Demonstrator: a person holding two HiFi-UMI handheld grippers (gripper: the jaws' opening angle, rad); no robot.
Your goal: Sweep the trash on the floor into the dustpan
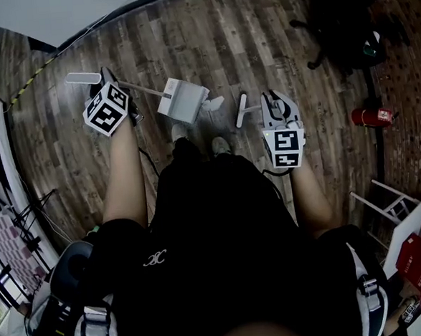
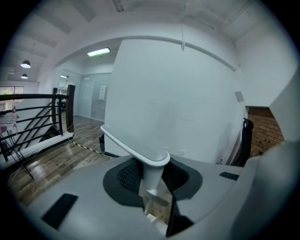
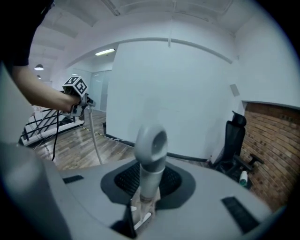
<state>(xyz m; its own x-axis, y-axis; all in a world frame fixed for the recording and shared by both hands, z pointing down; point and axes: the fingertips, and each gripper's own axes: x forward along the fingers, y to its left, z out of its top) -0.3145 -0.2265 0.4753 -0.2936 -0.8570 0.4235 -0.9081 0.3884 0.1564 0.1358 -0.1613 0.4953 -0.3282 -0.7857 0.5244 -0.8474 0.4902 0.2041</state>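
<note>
In the head view a white long-handled dustpan [image 1: 184, 101] stands on the wood floor just ahead of the person's shoes. My left gripper [image 1: 112, 83] is shut on its pole just below the flat white grip [image 2: 140, 150], which sticks up between the jaws in the left gripper view. My right gripper [image 1: 272, 100] is shut on a grey-white broom handle [image 3: 149, 154] with a hanging hole at its end; the handle's end [image 1: 242, 110] shows left of that gripper. A small white piece [image 1: 214, 103] lies beside the dustpan; I cannot tell what it is. The broom head is hidden.
A black office chair [image 1: 344, 25] and a red fire extinguisher [image 1: 372, 116] stand at the right by a brick wall. A black railing [image 2: 37, 117] and cables run along the left. Yellow-black tape [image 1: 35, 75] marks the floor at far left. A white rack [image 1: 397, 208] stands lower right.
</note>
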